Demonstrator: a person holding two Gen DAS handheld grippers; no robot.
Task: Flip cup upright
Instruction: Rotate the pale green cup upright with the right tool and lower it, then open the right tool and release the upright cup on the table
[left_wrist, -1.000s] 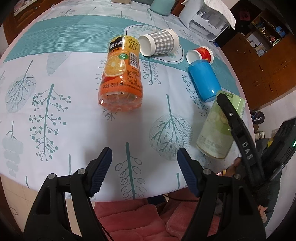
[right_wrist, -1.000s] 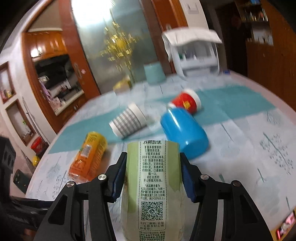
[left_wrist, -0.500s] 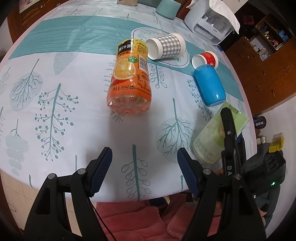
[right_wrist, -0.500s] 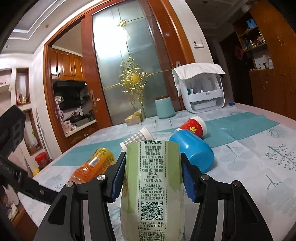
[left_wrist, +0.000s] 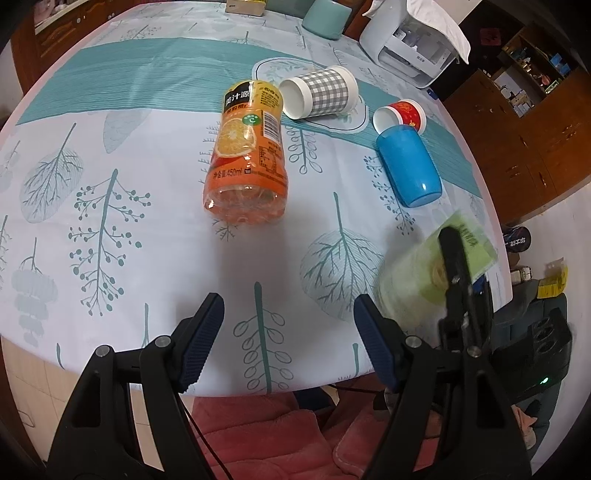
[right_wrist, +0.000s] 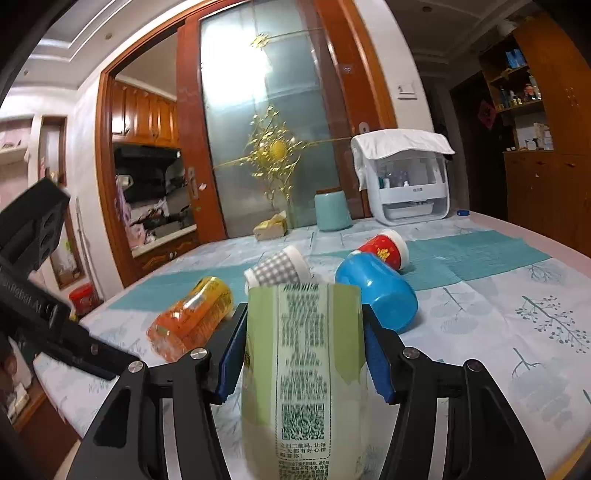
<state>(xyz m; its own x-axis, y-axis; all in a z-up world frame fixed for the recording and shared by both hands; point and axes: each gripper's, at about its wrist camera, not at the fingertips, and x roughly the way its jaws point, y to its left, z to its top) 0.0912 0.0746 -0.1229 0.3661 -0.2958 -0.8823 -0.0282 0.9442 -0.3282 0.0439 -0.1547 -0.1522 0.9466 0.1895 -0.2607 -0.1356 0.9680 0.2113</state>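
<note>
My right gripper (right_wrist: 303, 347) is shut on a pale green paper cup (right_wrist: 303, 373) with printed text and a QR code, held roughly upright near the table's front right edge. The same cup (left_wrist: 413, 280) shows blurred in the left wrist view, with the right gripper's finger across it. My left gripper (left_wrist: 288, 339) is open and empty above the table's near edge. A blue cup (left_wrist: 408, 162), a grey checked cup (left_wrist: 319, 96) and a red cup (left_wrist: 400, 116) lie on their sides.
An orange juice bottle (left_wrist: 245, 155) lies on its side mid-table on the leaf-print tablecloth (left_wrist: 110, 206). A white appliance (left_wrist: 410, 40) and a teal canister (left_wrist: 327, 18) stand at the far edge. A red cushion (left_wrist: 266, 435) lies below the table edge.
The right gripper has tilted the green cup up from slanting to roughly upright and brought it lower. The left gripper has drifted slightly; it stays open.
</note>
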